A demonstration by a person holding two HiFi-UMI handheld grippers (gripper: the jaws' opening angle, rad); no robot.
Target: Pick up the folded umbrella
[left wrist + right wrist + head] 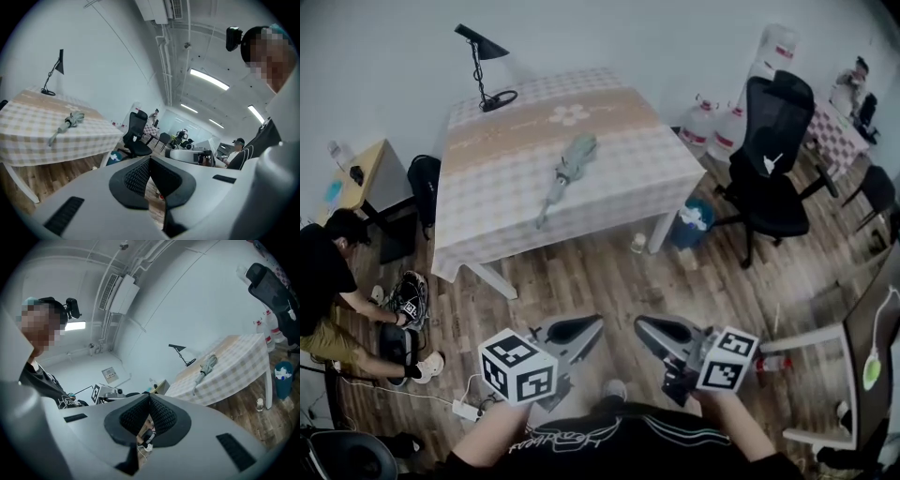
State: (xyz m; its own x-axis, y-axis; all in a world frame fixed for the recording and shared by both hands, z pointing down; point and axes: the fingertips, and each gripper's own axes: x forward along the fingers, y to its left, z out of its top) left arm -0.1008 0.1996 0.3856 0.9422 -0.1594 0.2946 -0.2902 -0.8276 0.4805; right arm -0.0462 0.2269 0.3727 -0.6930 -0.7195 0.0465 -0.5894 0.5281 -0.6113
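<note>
The folded grey-green umbrella (pixel 567 169) lies lengthwise on the checkered tablecloth of the table (pixel 506 216), across a stretch of wooden floor from me. I hold both grippers low and close to my body, far short of the table. The left gripper (pixel 592 324) is shut with nothing between its pads, and the right gripper (pixel 643 324) beside it is also shut and empty. In the left gripper view the umbrella (pixel 68 123) shows at the left, well beyond the closed gripper (pixel 149 164). In the right gripper view the umbrella (pixel 206 365) lies to the right of the closed gripper (pixel 150 401).
A black desk lamp (pixel 483 66) stands at the table's far corner. A black office chair (pixel 773 150), water jugs (pixel 712 122) and a small bin (pixel 692 223) are right of the table. A small bottle (pixel 638 243) stands on the floor. A person (pixel 328 291) crouches at the left.
</note>
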